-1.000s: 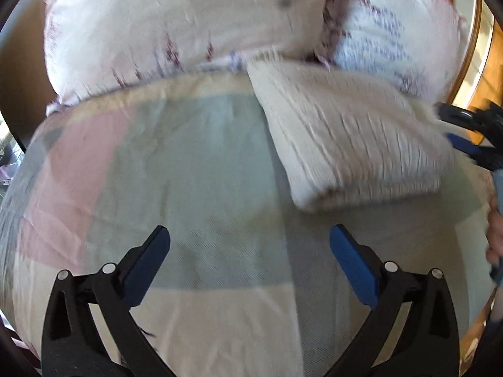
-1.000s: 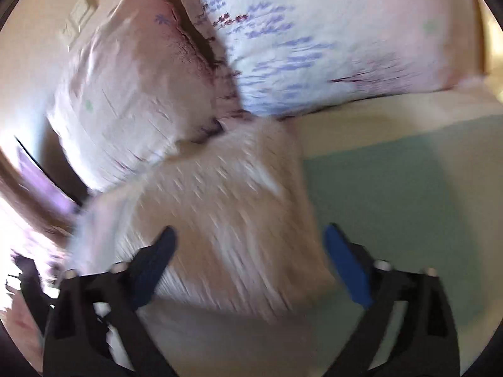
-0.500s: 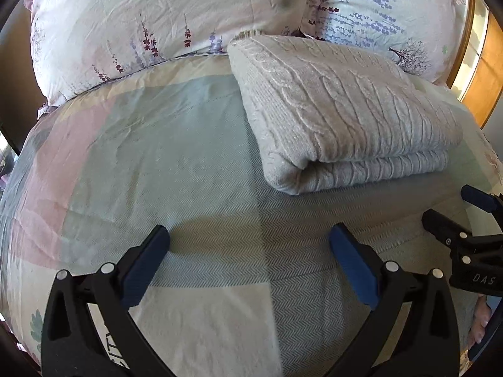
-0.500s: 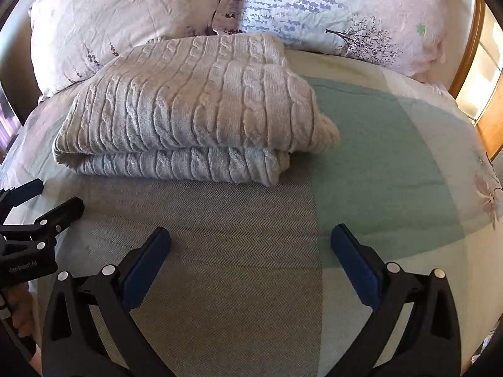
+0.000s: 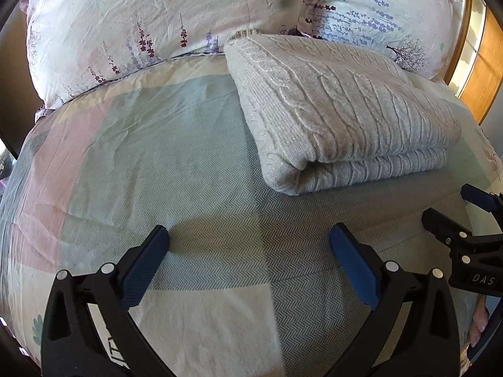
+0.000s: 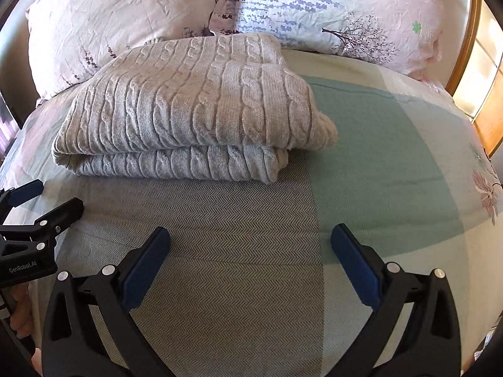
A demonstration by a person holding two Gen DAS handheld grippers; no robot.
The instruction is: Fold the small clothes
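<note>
Knitted sweater [image 6: 188, 110] lies folded in 2 layers on the bed [image 6: 393, 157]. Left gripper [image 5: 248, 260] and right gripper [image 6: 248, 260] hover wide open, empty. Square any uneven edges gently; avoid dragging the knit.

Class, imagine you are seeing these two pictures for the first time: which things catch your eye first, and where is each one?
The folded grey cable-knit sweater stands out first, lying on the patchwork bedspread just in front of two flowered pillows at the head of the bed. Next come the blue-padded grippers: the left gripper and the right gripper both hang open and empty over the bedspread, short of the sweater.
</note>
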